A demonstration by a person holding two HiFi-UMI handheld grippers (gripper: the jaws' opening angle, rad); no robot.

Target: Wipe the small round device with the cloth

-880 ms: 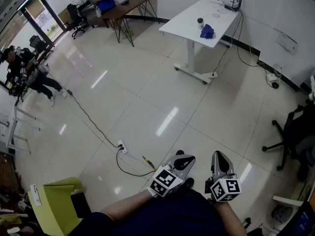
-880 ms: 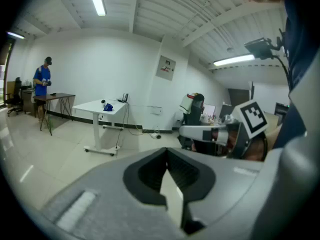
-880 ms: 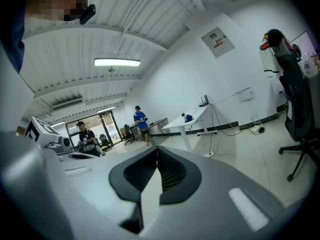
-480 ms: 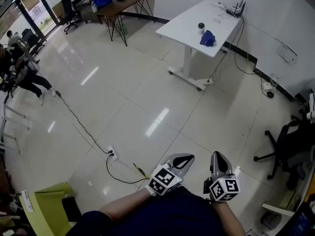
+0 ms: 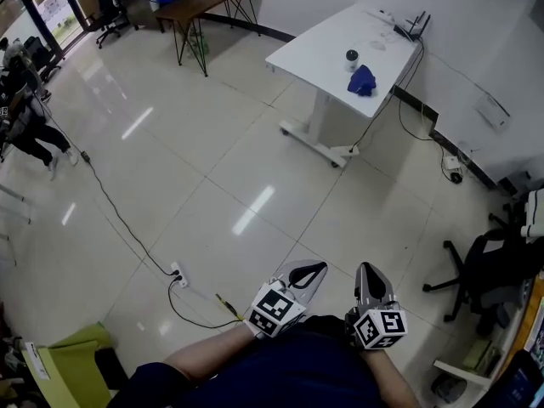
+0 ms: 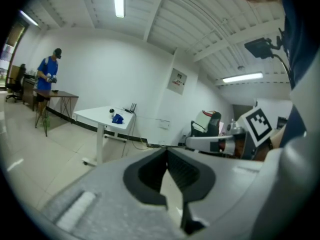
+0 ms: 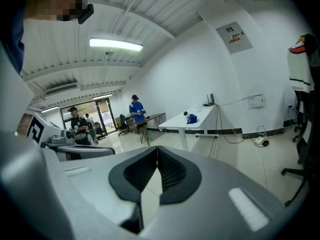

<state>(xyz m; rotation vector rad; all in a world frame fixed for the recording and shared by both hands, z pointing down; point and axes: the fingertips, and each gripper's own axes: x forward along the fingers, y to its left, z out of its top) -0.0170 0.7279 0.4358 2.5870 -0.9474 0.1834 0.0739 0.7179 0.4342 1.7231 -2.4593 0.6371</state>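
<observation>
Facing: the white counter (image 5: 310,45) stands well across the tiled floor (image 5: 255,151) from the person, and neither pair of tongs is near it.
Small round device: the small round device (image 5: 352,56) stands upright on the counter, toward its far half. It is too small here for finer detail.
Cloth: the blue cloth (image 5: 361,81) lies bunched on the counter just beside the device. Whether the two touch cannot be told.
Left tongs: the left tongs (image 5: 311,269) are pressed together with nothing between them, held low in front of the body and tipped slightly toward the floor.
Right tongs: the right tongs (image 5: 368,271) are likewise pressed together and empty, close beside the left pair.
Step in hand: judged to be the approach. The cloth is not yet picked up and no wiping is begun.
Next move: it calls for reaching the counter, spreading one pair of tongs and pinching a raised fold of the cloth. The other pair will probably have to steady the device, which looks light enough to slide.
Hazards: a power strip (image 5: 177,274) and its cable lie on the floor to the left of the likely path.
</observation>
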